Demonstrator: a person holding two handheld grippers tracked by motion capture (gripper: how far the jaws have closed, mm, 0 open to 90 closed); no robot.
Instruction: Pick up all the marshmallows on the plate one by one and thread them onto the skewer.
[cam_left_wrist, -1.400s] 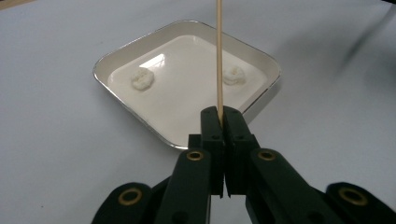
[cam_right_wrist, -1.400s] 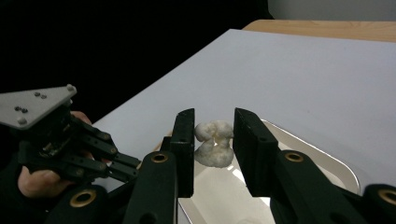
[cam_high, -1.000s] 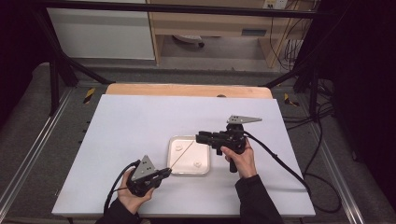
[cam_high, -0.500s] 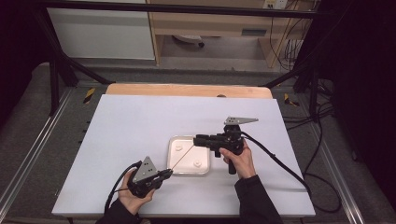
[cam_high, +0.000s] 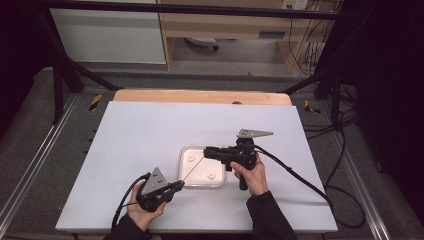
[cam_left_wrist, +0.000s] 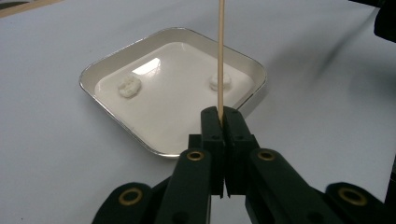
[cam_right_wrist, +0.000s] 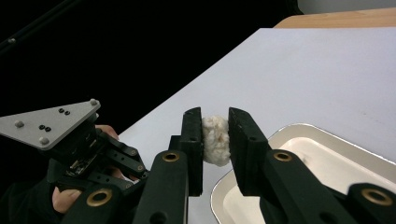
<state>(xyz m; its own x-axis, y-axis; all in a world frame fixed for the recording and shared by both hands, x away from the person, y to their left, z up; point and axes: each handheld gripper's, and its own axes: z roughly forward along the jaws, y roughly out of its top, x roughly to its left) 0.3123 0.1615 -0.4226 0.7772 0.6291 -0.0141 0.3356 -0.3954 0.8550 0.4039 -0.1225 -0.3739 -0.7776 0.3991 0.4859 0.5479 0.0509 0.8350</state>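
My left gripper (cam_high: 176, 186) sits nearest me, at the near-left part of the table (cam_high: 150, 130), held low in my left hand (cam_high: 145, 210). Its jaws are pressed together on the lower end of a thin wooden skewer (cam_left_wrist: 219, 60), with no gap visible between the pads in the left gripper view. From that clamp the skewer runs up and away over the white square tray (cam_high: 186, 181), slanting toward my right gripper (cam_high: 206, 151).

The tray lies flat on the table just beyond the left gripper, between the two hands. In the left gripper view two small white lumps rest on its floor: one lump (cam_left_wrist: 129, 87) toward the left side, the other lump (cam_left_wrist: 225, 82) directly behind the skewer line.

My right gripper is held level above the far-right part of the tray, gripped by my right hand (cam_high: 250, 172), jaws pointing left across the table. Its jaws have just been closing, and a white puffy piece (cam_right_wrist: 215, 140) is between them; in the right gripper view both pads bear on its sides. That piece is held clear of the tray, above its rim. The grey three-cornered plate (cam_high: 252, 133) stands on top of this gripper, and its cable (cam_high: 300, 180) trails off across the table to the right.
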